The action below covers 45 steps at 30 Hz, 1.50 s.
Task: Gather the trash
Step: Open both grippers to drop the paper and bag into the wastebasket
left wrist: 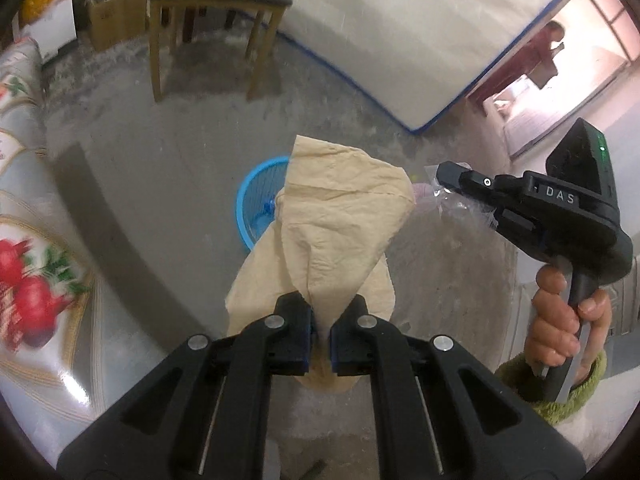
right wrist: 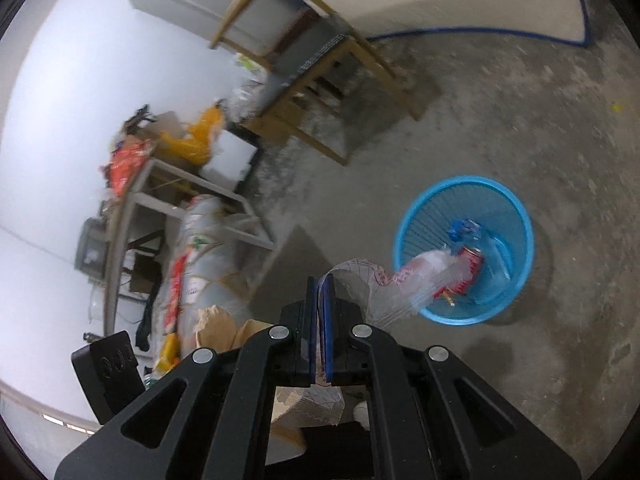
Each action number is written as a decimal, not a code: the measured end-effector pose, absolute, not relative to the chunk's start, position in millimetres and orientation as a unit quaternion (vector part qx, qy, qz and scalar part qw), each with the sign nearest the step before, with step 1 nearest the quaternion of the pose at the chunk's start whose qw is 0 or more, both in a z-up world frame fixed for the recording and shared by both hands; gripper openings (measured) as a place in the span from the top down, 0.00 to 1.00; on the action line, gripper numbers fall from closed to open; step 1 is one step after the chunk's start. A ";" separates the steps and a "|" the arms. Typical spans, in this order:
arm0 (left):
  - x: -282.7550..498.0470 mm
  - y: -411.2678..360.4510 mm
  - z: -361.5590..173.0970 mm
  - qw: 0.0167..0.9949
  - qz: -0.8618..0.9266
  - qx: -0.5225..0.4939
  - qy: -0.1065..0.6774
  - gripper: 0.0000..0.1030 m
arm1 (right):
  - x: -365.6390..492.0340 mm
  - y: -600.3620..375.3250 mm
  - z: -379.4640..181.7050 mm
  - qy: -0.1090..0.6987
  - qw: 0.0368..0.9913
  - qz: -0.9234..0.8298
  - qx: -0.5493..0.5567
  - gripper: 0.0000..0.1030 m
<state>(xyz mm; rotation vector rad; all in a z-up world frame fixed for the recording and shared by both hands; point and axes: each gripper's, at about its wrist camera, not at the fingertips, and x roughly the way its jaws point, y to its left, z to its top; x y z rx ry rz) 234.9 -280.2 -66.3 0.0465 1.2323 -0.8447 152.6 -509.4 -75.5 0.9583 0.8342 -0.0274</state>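
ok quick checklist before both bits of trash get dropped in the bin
1. Left gripper pinching the tan paper: ok.
2. Right gripper shut on the clear plastic wrapper: ok.
3. Blue bin upright with its mouth open: ok.
4. Room left in the bin, only a red can and a few scraps inside: ok.
5. Paper directly above the bin opening: cannot tell, it hides most of the bin in the left view.
6. Wrapper fully over the rim: cannot tell.
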 end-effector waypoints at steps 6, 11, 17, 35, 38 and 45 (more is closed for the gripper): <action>262.2 -326.7 -100.4 0.716 -0.364 0.038 0.595 0.95 | 181.7 -536.7 -122.0 0.415 0.789 -0.058 0.450 0.97; 285.8 -362.9 -121.1 0.711 -0.349 0.046 0.609 0.95 | 206.8 -556.1 -149.5 0.426 0.785 -0.092 0.439 0.96; 311.7 -392.1 -147.4 0.711 -0.330 0.029 0.621 0.61 | 225.4 -579.0 -186.7 0.443 0.778 -0.136 0.425 0.51; 298.7 -368.3 -106.5 0.732 -0.359 0.008 0.579 0.35 | 171.7 -586.1 -219.2 0.460 0.761 -0.177 0.421 0.50; 288.8 -350.6 -85.9 0.738 -0.368 -0.007 0.566 0.32 | 155.4 -580.2 -203.2 0.449 0.769 -0.180 0.418 0.47; 242.6 -282.5 -25.1 0.780 -0.386 -0.006 0.492 0.22 | 115.5 -528.4 -146.3 0.443 0.811 -0.175 0.339 0.40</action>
